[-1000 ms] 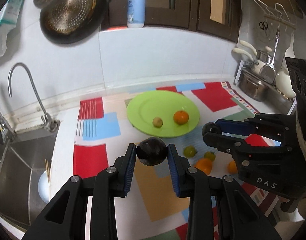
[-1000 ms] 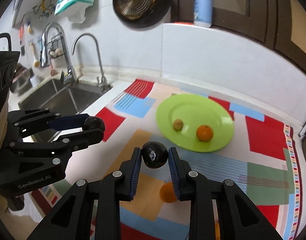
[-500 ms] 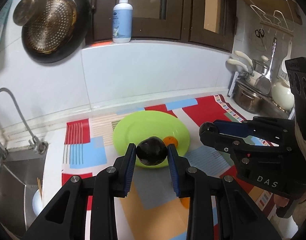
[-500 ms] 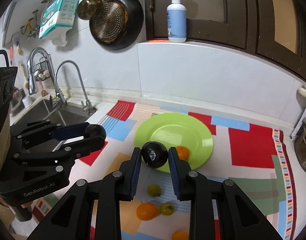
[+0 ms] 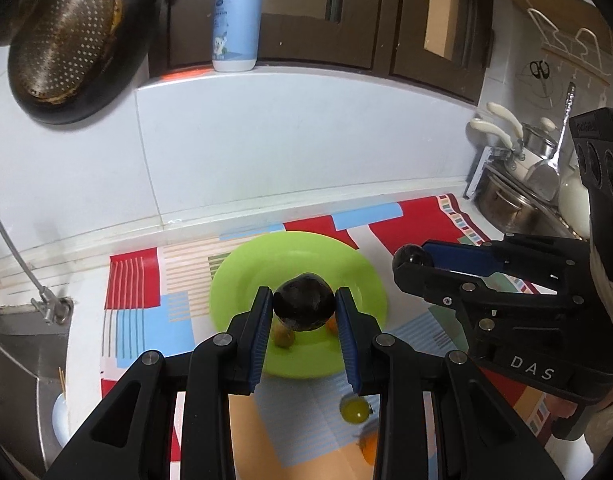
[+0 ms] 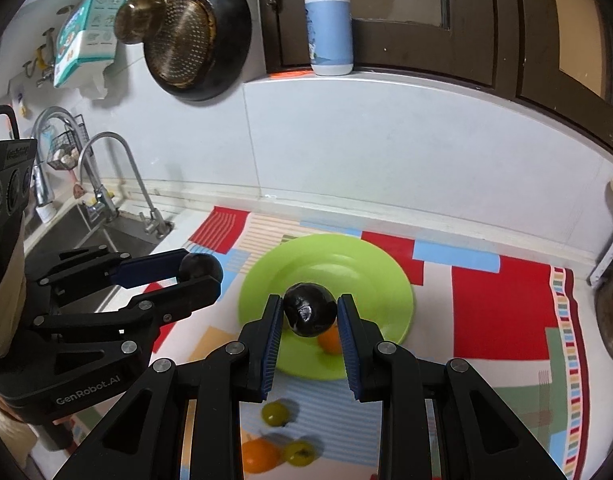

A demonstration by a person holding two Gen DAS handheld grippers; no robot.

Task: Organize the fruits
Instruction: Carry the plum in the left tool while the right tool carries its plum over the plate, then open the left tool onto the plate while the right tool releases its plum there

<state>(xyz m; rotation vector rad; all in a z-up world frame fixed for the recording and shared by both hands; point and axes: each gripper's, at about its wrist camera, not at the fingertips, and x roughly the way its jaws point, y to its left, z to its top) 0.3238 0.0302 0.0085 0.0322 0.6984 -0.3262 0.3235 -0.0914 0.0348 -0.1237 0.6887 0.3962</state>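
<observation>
The left gripper (image 5: 303,309) clamps a dark fruit (image 5: 303,307) above the green plate (image 5: 242,272); the right gripper (image 6: 309,314) pinches another dark fruit (image 6: 309,308) the same way. Both fruits are round and glossy, so either could squirt out of the blue pads, or roll off the plate's shallow rim once released (two small fruits already sit there). Sink (image 6: 106,240) at left, patchwork mat (image 6: 502,312) on the counter, pots (image 5: 506,204) at right.
</observation>
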